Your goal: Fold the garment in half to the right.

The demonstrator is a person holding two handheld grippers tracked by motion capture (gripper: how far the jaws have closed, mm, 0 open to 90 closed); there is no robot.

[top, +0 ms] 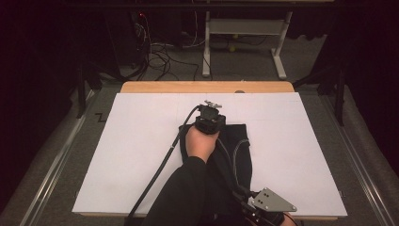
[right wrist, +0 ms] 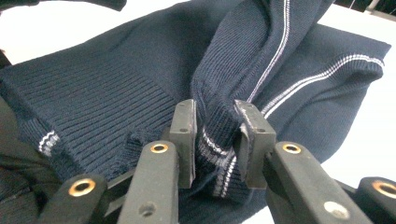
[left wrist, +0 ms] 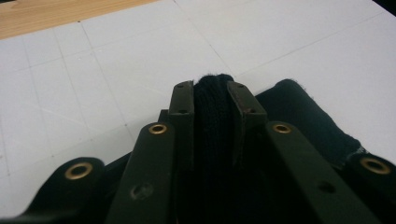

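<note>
A dark navy knit garment (top: 239,147) with thin white stripes lies bunched on the white sheet (top: 141,155) near the middle of the table. My left gripper (top: 210,123) is at the garment's far edge, held by a hand in a dark sleeve. In the left gripper view, that gripper (left wrist: 212,88) is shut on a fold of the knit (left wrist: 299,112). My right gripper (top: 263,209), with its grey plate, is at the table's front edge. In the right gripper view, it (right wrist: 217,112) is shut on a ribbed, striped band of the garment (right wrist: 116,70).
The white sheet covers a wooden table whose far edge (top: 207,87) shows bare, as does a strip of wood (left wrist: 46,14) in the left gripper view. A black cable (top: 155,179) trails from the left gripper toward the front. Beyond the table stand a desk frame (top: 244,28) and floor cables.
</note>
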